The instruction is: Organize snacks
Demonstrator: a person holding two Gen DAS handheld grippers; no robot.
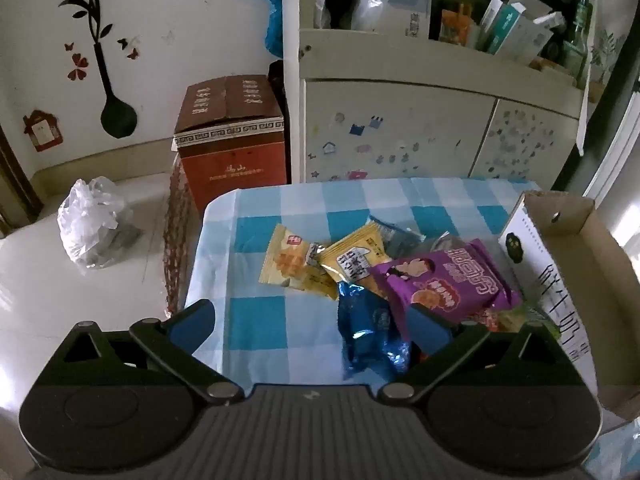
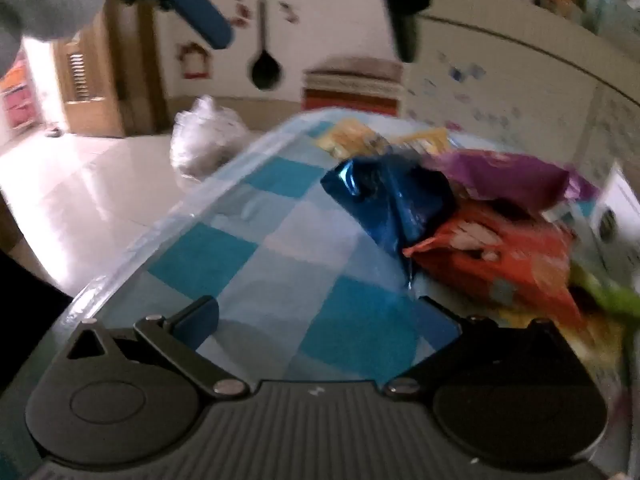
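Snack pile sits on desk (image 1: pixel 264 320) beside box (image 1: pixel 576 264). Purple pack (image 1: pixel 448 280) runs long axis left-right, tilted. Blue pack (image 1: pixel 368 332) crumpled, partly hidden. Left tongs (image 1: pixel 312 320) and right tongs (image 2: pixel 320 320) gape wide, empty. Right view blurred.

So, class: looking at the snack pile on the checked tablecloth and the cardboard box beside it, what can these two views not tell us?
- Inside of the cardboard box: left wrist view, hidden by its own wall.
- Packets under the purple packet and blue foil packet: covered, so no count is possible.
- Print on the orange packet: right wrist view, motion-blurred.
- Green packet: right wrist view, smeared at the edge.
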